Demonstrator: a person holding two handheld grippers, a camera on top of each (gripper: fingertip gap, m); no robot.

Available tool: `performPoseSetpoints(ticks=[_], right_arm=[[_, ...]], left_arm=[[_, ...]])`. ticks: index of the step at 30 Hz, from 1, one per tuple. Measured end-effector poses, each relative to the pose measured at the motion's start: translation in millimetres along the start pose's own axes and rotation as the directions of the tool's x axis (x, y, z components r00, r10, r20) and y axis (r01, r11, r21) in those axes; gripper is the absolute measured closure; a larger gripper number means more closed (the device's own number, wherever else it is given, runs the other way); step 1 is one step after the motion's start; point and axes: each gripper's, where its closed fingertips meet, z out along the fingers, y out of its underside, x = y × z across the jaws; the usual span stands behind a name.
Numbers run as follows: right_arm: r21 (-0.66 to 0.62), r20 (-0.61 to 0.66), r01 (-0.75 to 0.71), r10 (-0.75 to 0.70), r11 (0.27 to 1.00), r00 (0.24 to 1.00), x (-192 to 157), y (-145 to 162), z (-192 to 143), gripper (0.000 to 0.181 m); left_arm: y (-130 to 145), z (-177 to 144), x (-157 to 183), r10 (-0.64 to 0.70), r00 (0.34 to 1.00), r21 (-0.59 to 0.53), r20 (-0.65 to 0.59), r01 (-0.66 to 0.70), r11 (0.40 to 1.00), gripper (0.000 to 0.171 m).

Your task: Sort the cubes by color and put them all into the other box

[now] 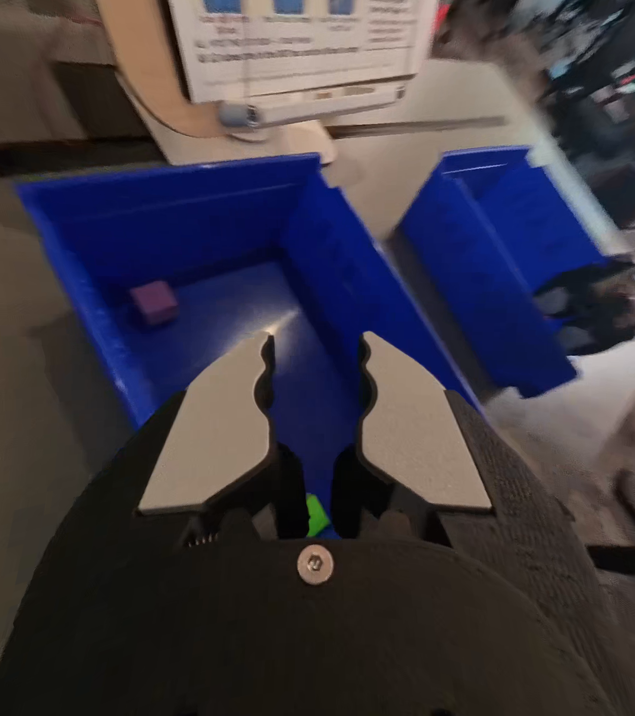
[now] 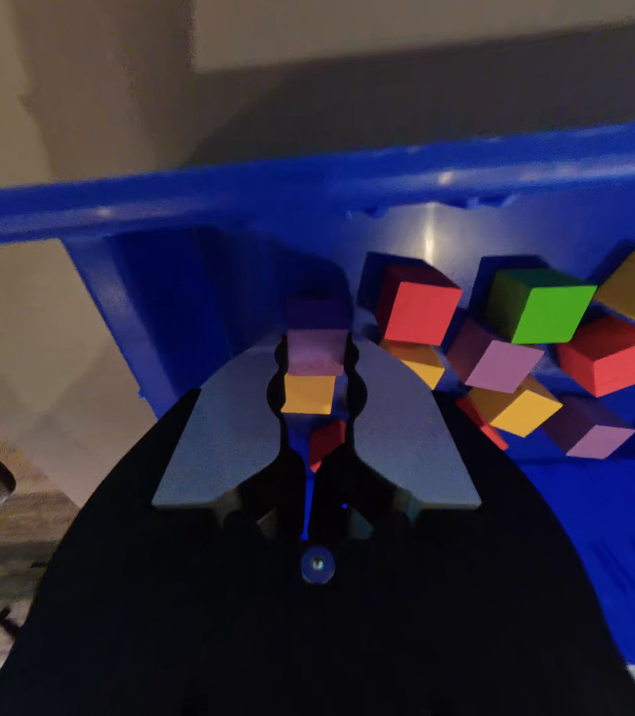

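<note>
Two blue bins [image 1: 176, 217] sit on your table. Your left claw [image 1: 316, 345] hangs spread, holding nothing. Your right claw [image 2: 316, 348] pinches a purple block [image 2: 316, 350]; squeeze it gently.

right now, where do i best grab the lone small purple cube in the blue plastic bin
Take the small purple cube by its near and far faces, from straight above: it lies close to the left wall of the blue plastic bin, likely leaving jaws little room there.
</note>
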Motion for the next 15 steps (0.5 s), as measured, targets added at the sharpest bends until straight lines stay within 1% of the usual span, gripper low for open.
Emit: performPoseSetpoints(ticks=[2,3,5,7,10,12,15], right_arm=[[-0.035,-0.001,-0.021,0.02,0.999,1.0,1,3,0,0.152],[-0.031,0.006,-0.031,0.031,0.999,0.999,1,2,0,0.146],[0.0,0.006,-0.049,0.049,0.999,0.999,2,-2,-6,0.139],[0.051,-0.002,-0.067,0.067,0.996,0.998,1,-5,-16,0.131],[0.112,-0.061,-0.07,0.077,0.991,0.995,4,-4,-34,0.131],[0.156,-0.101,-0.064,0.08,0.986,0.992,4,-4,-45,0.133],[0.225,-0.148,-0.037,0.072,0.974,0.986,1,-9,-56,0.136]], left_arm=[[-7,9,-15,0.043,0.993,-0.02,0.107,-0.041,0.999,0.13],[-9,17,-22,0.048,0.989,-0.037,0.142,-0.043,0.998,0.13],[-9,34,-39,0.044,0.978,-0.095,0.202,-0.025,0.995,0.13],[-3,52,-59,0.045,0.961,-0.171,0.273,0.002,0.985,0.13],[13,72,-86,0.057,0.928,-0.296,0.369,0.059,0.953,0.13],[22,82,-98,0.032,0.915,-0.354,0.401,0.122,0.927,0.13],[11,89,-103,0.022,0.9,-0.33,0.436,0.137,0.934,0.13]])
